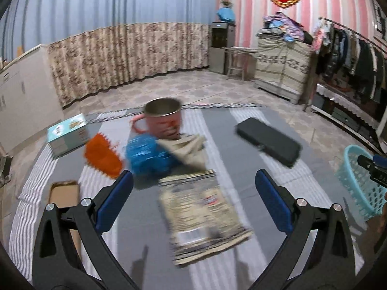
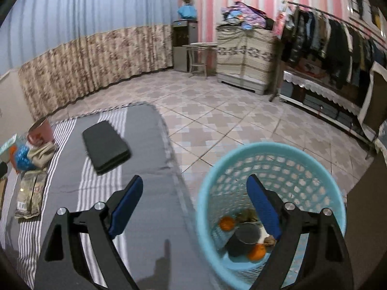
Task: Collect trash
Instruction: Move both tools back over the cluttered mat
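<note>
A grey striped mat (image 1: pixel 241 149) is spread over the tiled floor, and the trash is scattered on its left part. Off the mat's right edge stands the basket (image 2: pixel 321 169), a light perforated plastic bin; oranges (image 2: pixel 227 222), a dark cup (image 2: pixel 244 235) and other scraps can be seen at its bottom.

The largest loose item is a flat printed packet (image 1: pixel 200 220), lying just ahead of the left gripper (image 1: pixel 193 191). It is judged light, thin and floppy, so it would best be pinched at a raised edge or corner, not pressed flat. A black case (image 1: pixel 268 140) lies well apart to the right; it looks stiff and heavier, and whether it counts as trash cannot be told. Behind the packet a blue bag (image 1: pixel 147 154) and a beige wrapper (image 1: pixel 188 149) are bunched together, touching a pink mug (image 1: pixel 164 118); both are judged soft and crushable, easily taken at any fold. An orange wrapper (image 1: pixel 101 154) lies beside them, with a box (image 1: pixel 67 135) further left.

The left gripper is spread wide above the mat, with nothing between its pads. The right gripper (image 2: pixel 193 193) is likewise held wide and unloaded, one finger over the mat and the other over the basket.
</note>
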A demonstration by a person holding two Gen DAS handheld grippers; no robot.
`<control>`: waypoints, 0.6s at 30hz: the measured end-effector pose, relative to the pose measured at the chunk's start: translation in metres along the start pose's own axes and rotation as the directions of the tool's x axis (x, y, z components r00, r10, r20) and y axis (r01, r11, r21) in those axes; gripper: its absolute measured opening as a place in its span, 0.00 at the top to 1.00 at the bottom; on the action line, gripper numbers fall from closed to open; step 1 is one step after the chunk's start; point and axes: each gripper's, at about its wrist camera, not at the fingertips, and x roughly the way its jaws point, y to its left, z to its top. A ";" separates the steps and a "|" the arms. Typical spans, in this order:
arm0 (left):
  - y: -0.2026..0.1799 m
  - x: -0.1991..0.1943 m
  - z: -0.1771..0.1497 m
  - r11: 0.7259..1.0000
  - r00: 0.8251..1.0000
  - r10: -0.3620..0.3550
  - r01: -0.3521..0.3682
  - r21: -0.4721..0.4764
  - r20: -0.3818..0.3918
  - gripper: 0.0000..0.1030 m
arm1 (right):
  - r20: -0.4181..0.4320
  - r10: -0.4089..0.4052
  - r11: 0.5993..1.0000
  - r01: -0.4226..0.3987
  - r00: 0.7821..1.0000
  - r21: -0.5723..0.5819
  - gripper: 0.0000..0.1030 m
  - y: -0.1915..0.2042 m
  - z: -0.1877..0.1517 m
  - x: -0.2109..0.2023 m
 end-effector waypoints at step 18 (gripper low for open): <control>0.115 0.044 -0.016 0.979 0.987 -0.009 -0.024 -0.202 -0.162 0.06 | -0.083 0.123 0.985 -0.132 0.989 -0.112 0.17 0.119 -0.018 0.016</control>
